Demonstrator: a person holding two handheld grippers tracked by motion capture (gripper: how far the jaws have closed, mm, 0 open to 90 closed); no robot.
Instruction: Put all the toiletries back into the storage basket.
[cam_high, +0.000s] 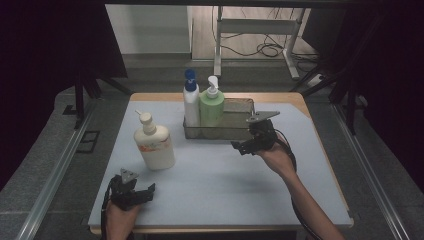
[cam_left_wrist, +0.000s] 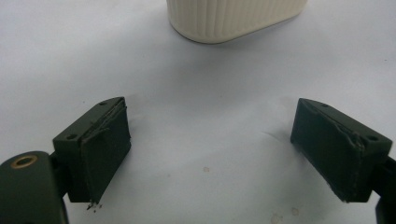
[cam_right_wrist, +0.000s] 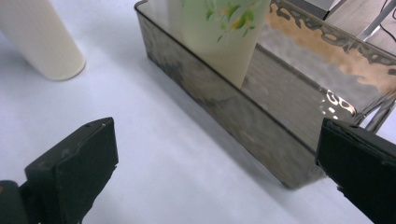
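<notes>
High view: cream pump bottle (cam_high: 154, 144) stands upright on the blue mat (cam_high: 220, 185), left of the tray (cam_high: 240, 131) and well apart from it. Judged from its bulk, it is rigid plastic, likely part full and fairly heavy, with smooth, possibly slippery walls; its pump head (cam_high: 145, 118) looks too thin and wobbly to lift by. Take it across the body, below the shoulder, where the sides run flat. Your left gripper (cam_high: 137, 194) rests low on the mat, near the bottom edge, jaws spread wide and empty; the bottle sits ahead of it and a touch to the right, near but not touching. Left gripper view puts the bottle's ribbed base (cam_left_wrist: 233, 18) straight ahead, centred between the jaws. Your right gripper (cam_high: 245, 146) hovers at the tray's front right corner, jaws wide apart, holding nothing. Inside the tray, the green bottle (cam_high: 212, 104) and blue-capped bottle (cam_high: 190, 102) stand side by side at the left end.
</notes>
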